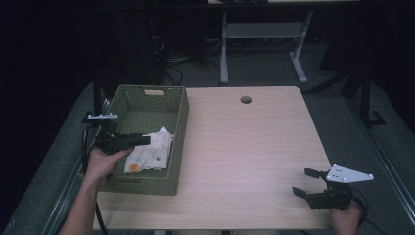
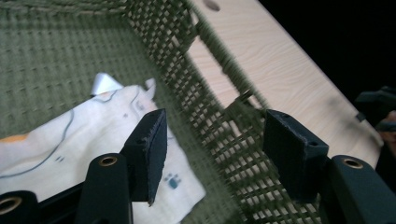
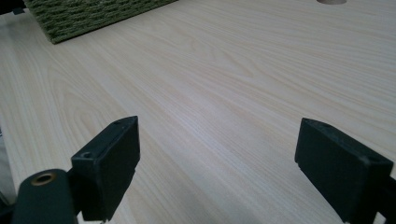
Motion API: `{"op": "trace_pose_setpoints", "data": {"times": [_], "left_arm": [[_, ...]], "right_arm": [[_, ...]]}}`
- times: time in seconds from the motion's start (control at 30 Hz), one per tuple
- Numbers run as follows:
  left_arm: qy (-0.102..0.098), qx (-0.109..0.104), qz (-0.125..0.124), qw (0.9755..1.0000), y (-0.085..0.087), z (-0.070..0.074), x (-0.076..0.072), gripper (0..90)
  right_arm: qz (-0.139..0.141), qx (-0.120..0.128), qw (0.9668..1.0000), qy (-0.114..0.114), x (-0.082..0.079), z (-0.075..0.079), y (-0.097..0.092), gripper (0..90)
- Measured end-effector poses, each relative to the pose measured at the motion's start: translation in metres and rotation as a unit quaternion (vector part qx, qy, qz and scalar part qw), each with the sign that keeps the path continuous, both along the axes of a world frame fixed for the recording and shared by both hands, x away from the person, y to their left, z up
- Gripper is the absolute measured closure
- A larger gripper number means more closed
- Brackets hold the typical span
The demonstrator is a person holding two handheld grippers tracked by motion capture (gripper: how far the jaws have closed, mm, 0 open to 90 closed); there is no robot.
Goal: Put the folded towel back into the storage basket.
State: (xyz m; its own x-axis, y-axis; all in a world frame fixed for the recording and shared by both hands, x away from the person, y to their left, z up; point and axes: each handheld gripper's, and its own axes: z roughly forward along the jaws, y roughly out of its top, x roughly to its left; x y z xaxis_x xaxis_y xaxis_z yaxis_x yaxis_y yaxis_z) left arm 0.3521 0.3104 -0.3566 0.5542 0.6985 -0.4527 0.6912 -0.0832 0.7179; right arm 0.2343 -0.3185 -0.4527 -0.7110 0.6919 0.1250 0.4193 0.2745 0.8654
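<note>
A green woven basket (image 1: pixel 182 122) stands on the left part of the wooden table (image 1: pixel 244 142). Inside it lies a white cloth (image 1: pixel 149 152) printed with small coloured figures. My left gripper (image 1: pixel 141 140) hovers inside the basket just over the cloth, jaws apart and holding nothing. In the left gripper view the cloth (image 2: pixel 84 135) lies under the left jaw, with the basket wall (image 2: pixel 219 107) beyond the left gripper (image 2: pixel 215 140). My right gripper (image 1: pixel 303 182) rests low at the table's front right, open. In the right gripper view bare wood shows between the jaws of the right gripper (image 3: pixel 217 158).
A round cable hole (image 1: pixel 245 99) sits near the table's far edge. The basket corner (image 3: pixel 93 14) shows far off in the right gripper view. Dark floor, cables and the legs of another desk (image 1: pixel 224 54) lie beyond the table.
</note>
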Motion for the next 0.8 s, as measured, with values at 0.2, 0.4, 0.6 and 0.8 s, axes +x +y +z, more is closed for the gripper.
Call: {"op": "trace_pose_setpoints", "data": {"times": [0.2, 0.4, 0.6, 0.8], "left_arm": [[-0.003, -0.029, -0.004, 0.9996, -0.006, 0.006, -0.003, 39.5], [-0.007, -0.041, -0.010, 0.9991, -0.013, 0.008, -0.006, 36.7], [-0.014, -0.057, -0.025, 0.9980, -0.018, 0.013, -0.008, 36.7], [-0.021, -0.059, -0.031, 0.9975, -0.023, 0.017, -0.010, 36.7]], "right_arm": [[0.003, -0.002, 1.0000, -0.001, 0.000, 0.000, 0.000, 13.5], [0.002, -0.002, 1.0000, -0.001, 0.000, 0.001, 0.001, 13.5], [0.002, -0.004, 1.0000, -0.002, 0.000, 0.001, 0.001, 13.5], [0.000, -0.001, 1.0000, -0.004, -0.001, 0.001, 0.000, 13.5]]}}
